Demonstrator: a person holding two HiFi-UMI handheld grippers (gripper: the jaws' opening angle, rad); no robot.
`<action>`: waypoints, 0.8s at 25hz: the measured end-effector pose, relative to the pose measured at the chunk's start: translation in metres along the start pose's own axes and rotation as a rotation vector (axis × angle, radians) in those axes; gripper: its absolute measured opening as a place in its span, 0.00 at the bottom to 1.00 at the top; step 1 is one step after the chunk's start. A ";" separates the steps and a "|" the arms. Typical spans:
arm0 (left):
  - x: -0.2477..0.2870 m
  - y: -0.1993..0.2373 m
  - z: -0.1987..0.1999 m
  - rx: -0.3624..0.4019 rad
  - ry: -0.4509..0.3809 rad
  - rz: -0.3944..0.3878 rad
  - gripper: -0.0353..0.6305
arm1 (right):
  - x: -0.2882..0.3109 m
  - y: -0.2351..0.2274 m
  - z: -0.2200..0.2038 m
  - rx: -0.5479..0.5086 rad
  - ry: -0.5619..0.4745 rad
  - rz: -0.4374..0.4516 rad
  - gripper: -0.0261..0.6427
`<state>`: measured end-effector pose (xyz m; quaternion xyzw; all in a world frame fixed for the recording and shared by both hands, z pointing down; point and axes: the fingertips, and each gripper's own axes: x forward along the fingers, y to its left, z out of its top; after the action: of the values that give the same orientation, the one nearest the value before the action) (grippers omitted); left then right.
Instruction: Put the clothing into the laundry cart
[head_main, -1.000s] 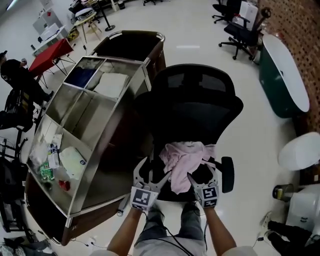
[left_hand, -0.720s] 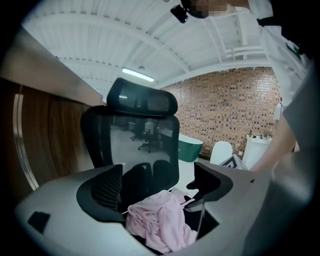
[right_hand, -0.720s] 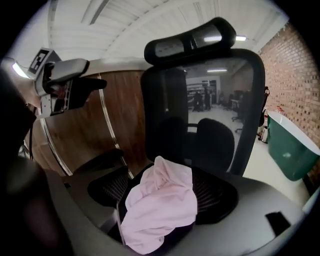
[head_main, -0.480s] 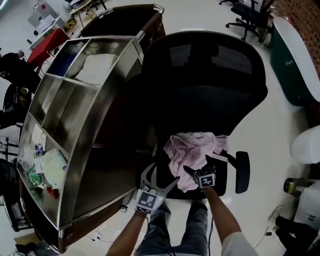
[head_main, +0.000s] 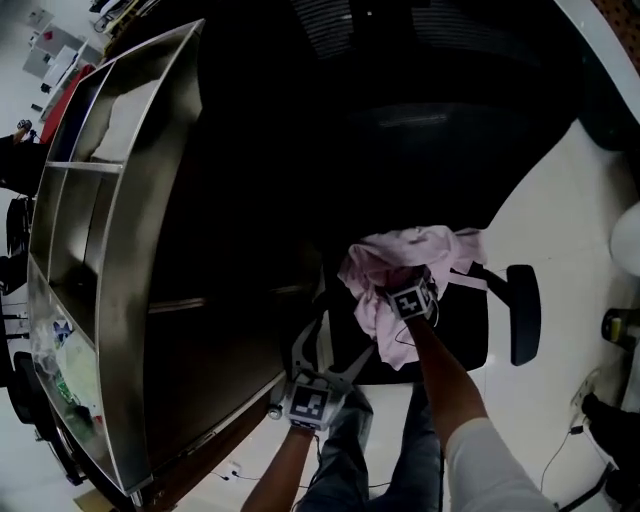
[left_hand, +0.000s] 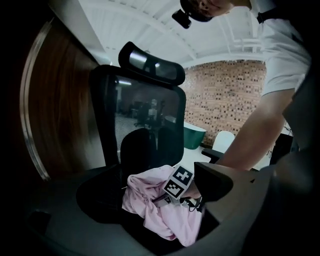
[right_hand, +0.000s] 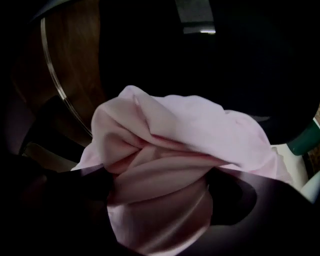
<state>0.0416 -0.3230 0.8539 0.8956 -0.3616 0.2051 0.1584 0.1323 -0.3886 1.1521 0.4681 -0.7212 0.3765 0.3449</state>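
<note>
Now right gripper (right_hand: 159, 189) fingers just opening wide astride pink garment (right_hand: 185, 125); left gripper (head_main: 335, 345) open, garment ahead.

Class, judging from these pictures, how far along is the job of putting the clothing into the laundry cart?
Done: nothing yet; the crumpled pink garment lies on the black office chair's seat. In hand: the right gripper, its jaws just opened wide, straddles a fold without pinching; the left gripper hovers open nearby. Left: grip, lift, drop it into the steel-framed cart.

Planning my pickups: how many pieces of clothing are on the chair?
1: a pink garment crumpled on the black chair seat; anything beneath it would be hidden.
</note>
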 end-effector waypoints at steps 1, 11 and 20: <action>0.000 0.001 -0.004 -0.004 0.011 -0.003 0.73 | 0.006 -0.002 -0.004 0.007 0.017 -0.010 0.99; -0.017 -0.010 -0.040 -0.007 0.000 -0.053 0.73 | 0.027 -0.022 -0.019 0.122 -0.019 -0.129 0.48; -0.054 -0.011 0.030 -0.048 -0.108 -0.012 0.73 | -0.105 0.026 0.077 0.332 -0.463 0.253 0.24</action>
<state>0.0216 -0.2971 0.8008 0.9034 -0.3692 0.1469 0.1611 0.1308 -0.4044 1.0198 0.4978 -0.7619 0.4124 0.0406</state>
